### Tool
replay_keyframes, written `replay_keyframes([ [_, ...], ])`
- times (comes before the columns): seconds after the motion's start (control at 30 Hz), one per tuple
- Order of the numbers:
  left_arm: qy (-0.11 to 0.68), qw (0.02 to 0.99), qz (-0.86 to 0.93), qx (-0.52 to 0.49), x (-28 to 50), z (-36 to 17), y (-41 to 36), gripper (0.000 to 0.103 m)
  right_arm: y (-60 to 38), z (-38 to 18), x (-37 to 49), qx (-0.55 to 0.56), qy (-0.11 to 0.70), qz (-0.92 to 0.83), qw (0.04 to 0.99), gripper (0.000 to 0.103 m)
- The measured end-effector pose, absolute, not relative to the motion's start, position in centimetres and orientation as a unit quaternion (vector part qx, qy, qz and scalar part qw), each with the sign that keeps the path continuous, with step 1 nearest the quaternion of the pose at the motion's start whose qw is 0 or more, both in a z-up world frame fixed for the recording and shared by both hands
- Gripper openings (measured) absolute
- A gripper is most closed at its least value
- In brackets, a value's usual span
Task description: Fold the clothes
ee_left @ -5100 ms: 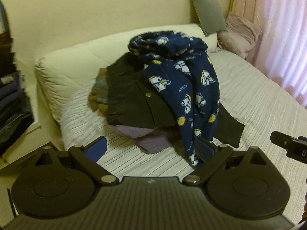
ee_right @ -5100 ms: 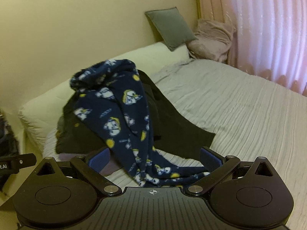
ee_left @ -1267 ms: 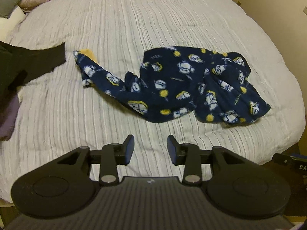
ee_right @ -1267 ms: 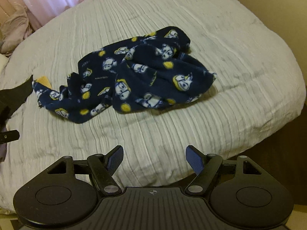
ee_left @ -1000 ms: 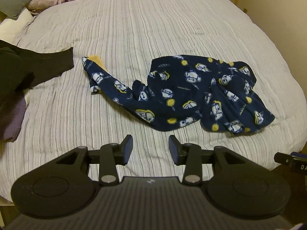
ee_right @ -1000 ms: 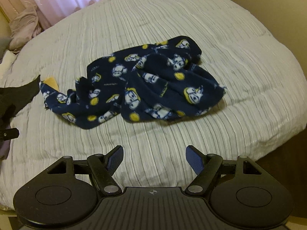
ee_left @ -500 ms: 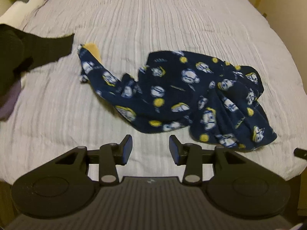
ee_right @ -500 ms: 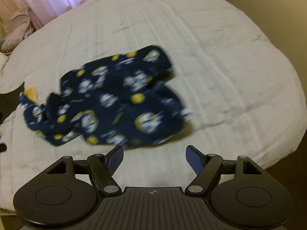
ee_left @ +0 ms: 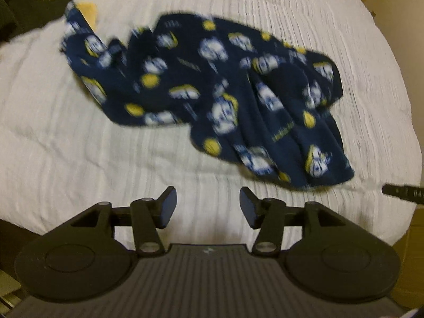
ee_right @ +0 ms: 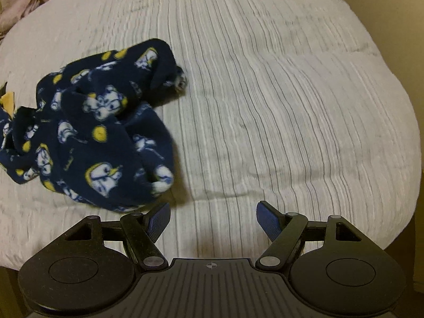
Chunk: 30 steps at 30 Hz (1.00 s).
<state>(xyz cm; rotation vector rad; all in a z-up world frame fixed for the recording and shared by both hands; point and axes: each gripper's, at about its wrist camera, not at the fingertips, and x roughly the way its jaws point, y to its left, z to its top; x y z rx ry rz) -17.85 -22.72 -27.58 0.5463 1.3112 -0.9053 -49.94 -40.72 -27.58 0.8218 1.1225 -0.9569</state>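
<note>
Fleece pyjama garment, navy with white and yellow cartoon prints, lies crumpled and bunched on the bed, whose pale ribbed cover fills both views; it is not folded and not spread flat, with one long part trailing to the far left and a heaped part at the right near the bed's edge. From the right wrist view the same garment sits at the left, its near hem just beyond the left fingertip. A black garment shows at the far left corner, touching or just beside the navy one; a yellow patch peeks out by it. The left gripper hovers over bare cover near the garment with its jaws spread and nothing between them; the right gripper is likewise spread wide and empty. Judging by the heap, the work in hand is getting the piece laid out flat. To do that well, each gripper should pinch a single layer at an outer edge or hem, well apart from the other, then lift and draw outward so the bunched folds fall open, rather than grabbing the thick middle.
</note>
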Motion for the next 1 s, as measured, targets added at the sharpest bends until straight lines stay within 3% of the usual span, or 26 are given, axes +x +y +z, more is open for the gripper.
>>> replay_keyframes([
  [0.67, 0.683, 0.597, -0.41, 0.096, -21.6, -41.6, -30.7, 0.054, -44.5, -33.2, -54.9, 0.365, 0.536, -0.443, 0.619, 0.075],
  [0.73, 0.692, 0.595, -0.402, 0.074, -21.1, -42.7, -30.9, 0.033, -44.3, -33.3, -54.9, 0.364, 0.539, -0.441, 0.617, 0.075],
  [0.77, 0.693, 0.595, -0.402, 0.066, -20.8, -42.6, -30.4, 0.013, -44.4, -33.3, -54.9, 0.364, 0.539, -0.444, 0.616, 0.075],
  [0.8, 0.693, 0.596, -0.402, 0.058, -20.4, -42.4, -29.7, 0.007, -44.5, -33.2, -54.9, 0.363, 0.538, -0.446, 0.616, 0.075],
  [1.0, 0.625, 0.664, -0.397, 0.108, -16.1, -36.4, -22.6, 0.003, -46.1, -32.5, -54.5, 0.37, 0.514, -0.453, 0.627, 0.075],
])
